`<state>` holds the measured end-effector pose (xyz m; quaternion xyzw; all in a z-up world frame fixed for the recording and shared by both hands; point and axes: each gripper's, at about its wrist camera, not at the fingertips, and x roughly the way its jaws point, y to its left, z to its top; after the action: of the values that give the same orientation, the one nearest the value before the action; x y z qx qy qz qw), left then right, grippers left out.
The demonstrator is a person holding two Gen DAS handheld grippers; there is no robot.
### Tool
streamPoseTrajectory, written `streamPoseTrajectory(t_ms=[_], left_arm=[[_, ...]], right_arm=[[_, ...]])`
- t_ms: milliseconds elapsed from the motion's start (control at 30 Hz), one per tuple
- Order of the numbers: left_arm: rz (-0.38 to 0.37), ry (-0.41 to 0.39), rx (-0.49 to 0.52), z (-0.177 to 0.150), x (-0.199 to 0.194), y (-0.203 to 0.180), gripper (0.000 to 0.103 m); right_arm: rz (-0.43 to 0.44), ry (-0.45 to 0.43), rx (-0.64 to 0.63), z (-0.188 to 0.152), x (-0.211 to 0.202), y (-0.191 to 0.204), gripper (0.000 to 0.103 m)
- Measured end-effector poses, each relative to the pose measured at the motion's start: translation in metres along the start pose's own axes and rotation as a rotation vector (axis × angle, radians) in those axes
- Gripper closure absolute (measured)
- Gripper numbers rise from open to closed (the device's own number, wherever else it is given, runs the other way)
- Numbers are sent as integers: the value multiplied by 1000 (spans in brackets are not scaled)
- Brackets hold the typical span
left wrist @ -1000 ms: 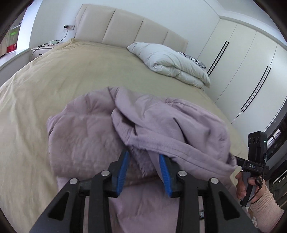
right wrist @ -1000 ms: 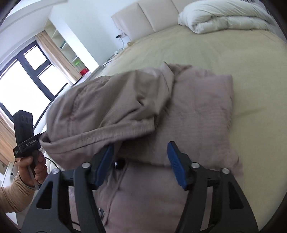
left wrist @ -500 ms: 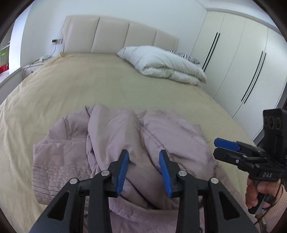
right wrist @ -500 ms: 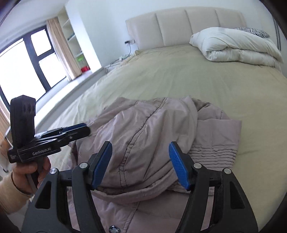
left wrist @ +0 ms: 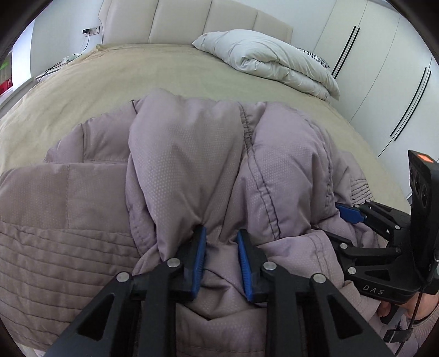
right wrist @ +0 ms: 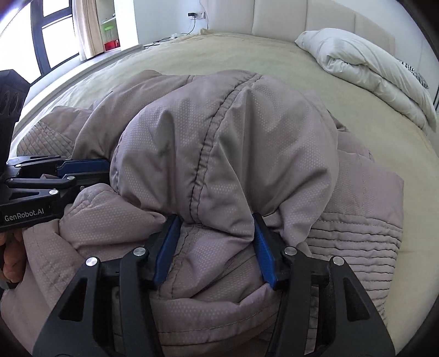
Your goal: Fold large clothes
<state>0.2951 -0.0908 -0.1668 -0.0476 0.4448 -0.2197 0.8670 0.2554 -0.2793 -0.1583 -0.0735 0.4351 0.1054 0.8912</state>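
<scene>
A mauve padded jacket (left wrist: 192,153) lies bunched on the bed; it also fills the right wrist view (right wrist: 227,142). My left gripper (left wrist: 219,241) has its blue-padded fingers pushed into the jacket's near folds, with a bunch of fabric between them. My right gripper (right wrist: 214,236) stands wider, its fingers either side of a thick hump of the jacket. Each gripper shows in the other's view: the right one at the jacket's right side (left wrist: 354,217), the left one at its left side (right wrist: 82,167).
The jacket rests on a beige bedspread (left wrist: 137,71). A folded white duvet (left wrist: 269,60) lies at the bed's far right by the padded headboard (left wrist: 192,24). White wardrobes (left wrist: 384,68) stand on the right, a window (right wrist: 55,33) on the left.
Both grippers have dropped low and pushed forward into the jacket. The jacket, lifted a second ago, now lies on the bed with fabric bunched between both pairs of fingers.
</scene>
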Motion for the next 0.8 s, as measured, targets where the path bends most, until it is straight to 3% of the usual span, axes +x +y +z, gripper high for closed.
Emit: streamPoseTrajectory(t_ms=[133, 233, 333, 400, 500, 567, 667, 800], left_arm=[[1, -4, -14, 4, -8, -2, 77], [-15, -38, -53, 4, -44, -5, 77], [-21, -115, -35, 11, -81, -12, 75], [-3, -136, 2, 27, -86, -18, 73], [54, -105, 28, 59, -62, -17, 74], [87, -74, -3, 74, -39, -6, 74], [121, -9, -25, 79, -2, 10, 73], [149, -3, 10, 68, 22, 16, 73]], right_arm=[[-6, -15, -7, 2, 10, -1, 51], [17, 7, 10, 12, -18, -4, 51], [27, -111, 75, 24, -63, -16, 51], [20, -132, 76, 41, -69, -18, 51], [-3, -86, 17, 70, -47, -8, 52], [-3, -17, 16, 84, -16, -4, 61], [-74, 77, 24, 87, 39, -16, 62], [-58, 28, 53, 73, 60, -25, 62]])
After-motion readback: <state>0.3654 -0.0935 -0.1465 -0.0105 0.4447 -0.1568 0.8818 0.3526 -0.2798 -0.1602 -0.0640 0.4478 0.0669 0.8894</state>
